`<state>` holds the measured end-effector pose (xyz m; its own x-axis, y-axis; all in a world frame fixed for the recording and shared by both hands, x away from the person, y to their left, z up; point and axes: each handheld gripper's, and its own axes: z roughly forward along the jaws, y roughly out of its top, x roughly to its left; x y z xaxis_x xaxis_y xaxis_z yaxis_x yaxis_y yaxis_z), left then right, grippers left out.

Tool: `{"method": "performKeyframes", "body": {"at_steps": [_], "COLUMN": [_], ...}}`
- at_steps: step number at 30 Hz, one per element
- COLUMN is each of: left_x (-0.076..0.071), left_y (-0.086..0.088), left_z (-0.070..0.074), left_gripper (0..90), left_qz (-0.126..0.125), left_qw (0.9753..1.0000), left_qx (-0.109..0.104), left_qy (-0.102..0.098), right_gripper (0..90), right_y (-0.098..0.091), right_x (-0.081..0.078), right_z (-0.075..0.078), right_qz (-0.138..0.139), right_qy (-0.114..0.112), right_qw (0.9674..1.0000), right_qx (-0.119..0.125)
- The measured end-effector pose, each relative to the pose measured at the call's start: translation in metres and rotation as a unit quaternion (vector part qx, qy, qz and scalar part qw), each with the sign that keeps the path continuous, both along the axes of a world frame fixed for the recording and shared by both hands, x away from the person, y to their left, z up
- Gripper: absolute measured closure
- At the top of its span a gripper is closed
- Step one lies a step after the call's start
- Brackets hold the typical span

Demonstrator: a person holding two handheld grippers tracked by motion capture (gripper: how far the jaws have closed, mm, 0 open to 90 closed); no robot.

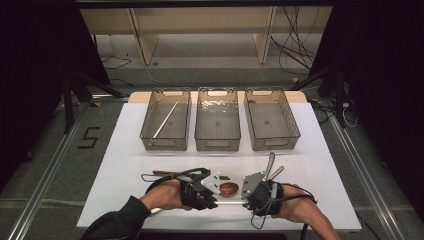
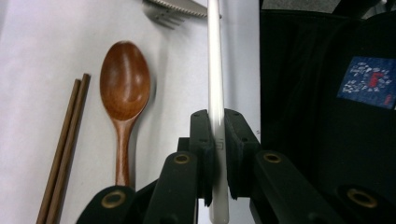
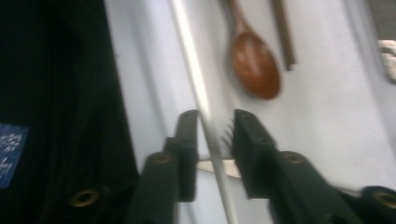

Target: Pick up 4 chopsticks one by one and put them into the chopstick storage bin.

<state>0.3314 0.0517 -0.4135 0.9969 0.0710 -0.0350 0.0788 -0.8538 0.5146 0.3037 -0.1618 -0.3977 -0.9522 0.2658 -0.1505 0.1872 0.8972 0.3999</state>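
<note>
While my left hand-held gripper sits clamped on the white chopstick, its two pads pressing the stick from both sides, my right hand-held gripper has its jaws parted, with the same white stick running between them and a gap showing on either side; whether a pad grazes it I cannot tell. In the high view the two hand-held grippers face each other low on the white table, the left and the right close together, the stick lying level beneath them. Just beside my left jaws lies a wooden spoon, bowl pointing away, and past it a pair of dark chopsticks; a fork lies beyond the stick's far end. Well ahead of both grippers stand three clear bins in a row, the left one holding another white chopstick. Beyond the table are a grey floor, wooden shelving legs and loose cables.
</note>
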Motion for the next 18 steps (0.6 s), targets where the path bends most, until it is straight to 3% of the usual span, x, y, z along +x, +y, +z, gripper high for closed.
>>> {"method": "performKeyframes", "body": {"at_steps": [3, 7, 13, 18], "left_x": [0.005, 0.012, 0.023, 0.032], "left_y": [0.004, 0.012, 0.027, 0.043], "left_z": [-0.001, 0.002, 0.009, 0.019], "left_gripper": [82.5, 82.5, 82.5, 82.5], "left_qz": [0.017, 0.047, 0.093, 0.134], "left_qw": [0.9998, 0.9989, 0.9954, 0.9902], "left_qx": [0.000, -0.006, -0.022, -0.036], "left_qy": [-0.003, 0.002, -0.002, -0.014], "right_gripper": [56.4, 46.2, 39.8, 37.4], "right_y": [-0.009, -0.018, -0.025, -0.032], "right_x": [0.004, 0.008, 0.010, 0.011], "right_z": [0.008, 0.013, 0.021, 0.022], "right_qz": [-0.026, -0.063, -0.113, -0.147], "right_qy": [-0.007, -0.024, -0.053, -0.058], "right_qw": [0.9992, 0.9966, 0.9884, 0.9813], "right_qx": [0.030, 0.048, 0.086, 0.110]}}
